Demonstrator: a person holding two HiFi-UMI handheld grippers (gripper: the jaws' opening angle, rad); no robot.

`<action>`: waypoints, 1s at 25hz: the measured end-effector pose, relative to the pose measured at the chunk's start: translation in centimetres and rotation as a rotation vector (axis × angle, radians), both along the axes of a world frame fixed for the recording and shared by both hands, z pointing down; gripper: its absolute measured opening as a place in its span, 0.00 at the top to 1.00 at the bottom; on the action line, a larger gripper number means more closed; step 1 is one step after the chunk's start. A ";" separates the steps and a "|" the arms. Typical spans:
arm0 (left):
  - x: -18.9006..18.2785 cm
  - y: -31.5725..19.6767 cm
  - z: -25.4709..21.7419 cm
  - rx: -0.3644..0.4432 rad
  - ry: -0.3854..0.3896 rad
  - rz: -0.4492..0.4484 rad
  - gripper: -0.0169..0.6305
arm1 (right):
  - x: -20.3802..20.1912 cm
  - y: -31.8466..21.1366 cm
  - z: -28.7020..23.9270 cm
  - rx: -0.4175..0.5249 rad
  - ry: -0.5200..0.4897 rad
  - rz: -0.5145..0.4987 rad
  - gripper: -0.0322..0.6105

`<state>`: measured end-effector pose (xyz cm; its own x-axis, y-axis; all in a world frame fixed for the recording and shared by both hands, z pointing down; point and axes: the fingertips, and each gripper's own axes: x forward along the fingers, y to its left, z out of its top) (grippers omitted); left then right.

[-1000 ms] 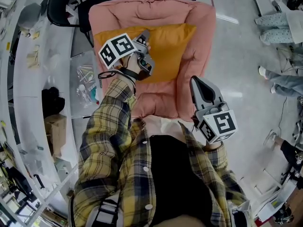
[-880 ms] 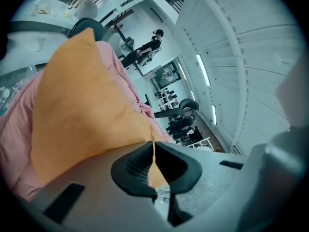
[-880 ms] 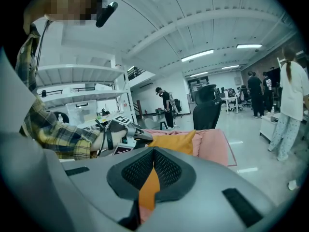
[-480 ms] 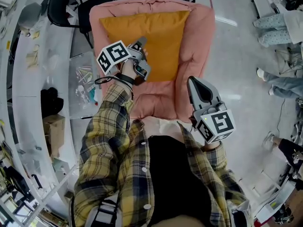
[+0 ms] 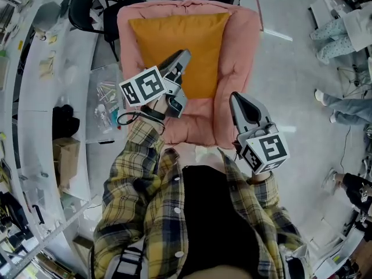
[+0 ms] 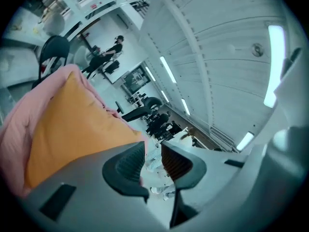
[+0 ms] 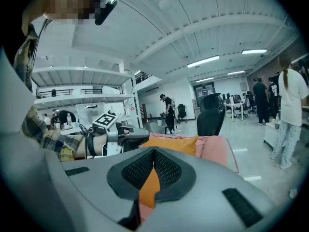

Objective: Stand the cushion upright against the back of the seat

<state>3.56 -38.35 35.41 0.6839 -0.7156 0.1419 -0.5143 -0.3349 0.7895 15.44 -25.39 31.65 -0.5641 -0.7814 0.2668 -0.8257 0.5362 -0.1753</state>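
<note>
The orange cushion (image 5: 180,45) stands against the back of the pink padded seat (image 5: 244,51). My left gripper (image 5: 181,57) hovers just in front of the cushion's lower left part, clear of it. Its jaws have just been opening and nothing is between them. In the left gripper view the cushion (image 6: 72,129) fills the left, beside the open gripper (image 6: 153,153). My right gripper (image 5: 238,97) hangs over the seat's front right edge with its jaw tips together and nothing held. Past its tips (image 7: 153,153) the right gripper view shows the cushion (image 7: 176,143) and the left gripper (image 7: 130,138).
A black office chair (image 5: 87,10) stands behind the seat at the left. A curved white table (image 5: 40,97) runs down the left side, with a clear bin of small parts (image 5: 104,97) and a cardboard box (image 5: 67,156) nearby. People (image 5: 343,34) stand on the floor at the right.
The cushion has gone from being gripped at its lower left edge to standing against the seat back. The left gripper has let go, opened and drawn up and away. The right gripper has hardly shifted.
</note>
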 end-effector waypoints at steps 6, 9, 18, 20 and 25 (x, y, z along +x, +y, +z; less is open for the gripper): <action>3.3 7.9 -5.5 0.259 -0.171 0.063 0.82 | 2.0 3.7 -1.5 0.036 -0.009 -0.001 0.92; 4.2 11.6 -7.9 0.345 -0.187 0.061 0.82 | 2.7 5.4 -2.0 0.057 -0.013 -0.005 0.92; 5.2 20.9 -10.9 0.499 -0.420 -0.045 0.88 | 3.3 9.8 -3.7 0.111 -0.052 -0.042 0.92; 5.0 22.4 -10.7 0.498 -0.462 -0.061 0.92 | 2.6 10.5 -4.1 0.127 -0.057 -0.058 0.92; 4.4 24.8 -10.2 0.478 -0.520 -0.067 0.97 | 0.3 11.7 -5.6 0.170 -0.060 -0.104 0.92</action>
<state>7.96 -13.51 25.21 0.5650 -0.8192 0.0981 -0.8164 -0.5378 0.2104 15.77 -13.69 26.03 -0.6551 -0.7490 0.0992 -0.7550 0.6442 -0.1225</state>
